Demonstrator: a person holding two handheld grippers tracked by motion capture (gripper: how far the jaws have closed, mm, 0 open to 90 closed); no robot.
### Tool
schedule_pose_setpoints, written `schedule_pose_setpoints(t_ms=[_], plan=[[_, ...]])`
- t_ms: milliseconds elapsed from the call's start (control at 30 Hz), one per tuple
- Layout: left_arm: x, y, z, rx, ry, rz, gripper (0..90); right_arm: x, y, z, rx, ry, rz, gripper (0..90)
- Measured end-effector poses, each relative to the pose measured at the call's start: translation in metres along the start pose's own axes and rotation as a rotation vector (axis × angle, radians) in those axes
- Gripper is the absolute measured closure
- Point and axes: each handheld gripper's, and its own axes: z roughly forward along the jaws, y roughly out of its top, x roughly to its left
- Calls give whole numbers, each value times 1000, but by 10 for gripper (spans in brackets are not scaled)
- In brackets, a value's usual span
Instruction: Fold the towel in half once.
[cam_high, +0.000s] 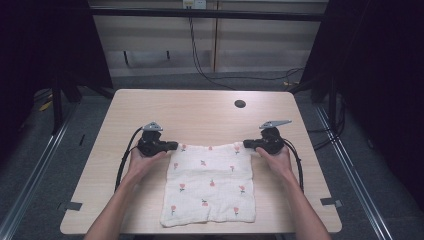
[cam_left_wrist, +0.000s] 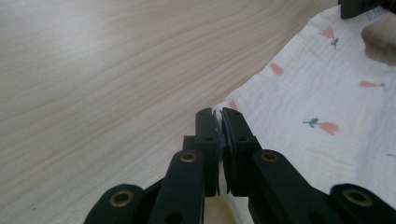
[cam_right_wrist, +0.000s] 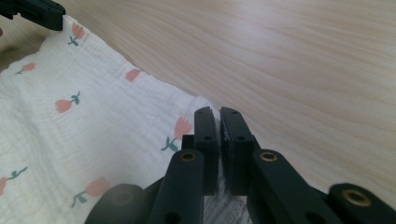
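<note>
Table (cam_high: 150, 107): light wood worktop, a dark round hole near its far right corner; the far half is bare.
Cloth (cam_high: 210, 185): white crinkled square printed with small red flowers, lying flat on the near half of the worktop, its near hem just short of the near edge, roughly centred between the left and right edges.
Left gripper (cam_high: 172, 146): at the cloth's far left corner, jaws clenched on the fabric; the left gripper view shows a sliver of white cloth pinched between the closed pads.
Right gripper (cam_high: 247, 145): at the cloth's far right corner, jaws likewise clamped; the right gripper view shows the corner and its printed label caught between them.
Governing relation: the held far hem runs left to right between the two grippers, and the rest of the cloth lies toward the person. Each hand is at its own corner, neither nearer.
Judgement: both far corners look secured; a fold toward the near edge appears the likely step.
</note>
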Motion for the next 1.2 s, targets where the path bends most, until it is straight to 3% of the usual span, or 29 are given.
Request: schedule_pose_setpoints(t_ms=[200, 267, 633, 833, 1200], plan=[[-8, 1, -8, -13, -9, 8, 861, 12, 3, -8, -15, 21, -13, 861], [-7, 3, -14, -43, -14, 3, 861, 13, 4, -10, -21, 21, -14, 861], [-11, 10, -22, -82, -7, 20, 862, 13, 7, -22, -80, 26, -7, 862], [-15, 16, -28, -121, -27, 28, 862, 15, 11, -28, -123, 26, -10, 863], [-12, 19, -37, -181, 3, 18, 863, 14, 18, -48, -195, 33, -5, 864]])
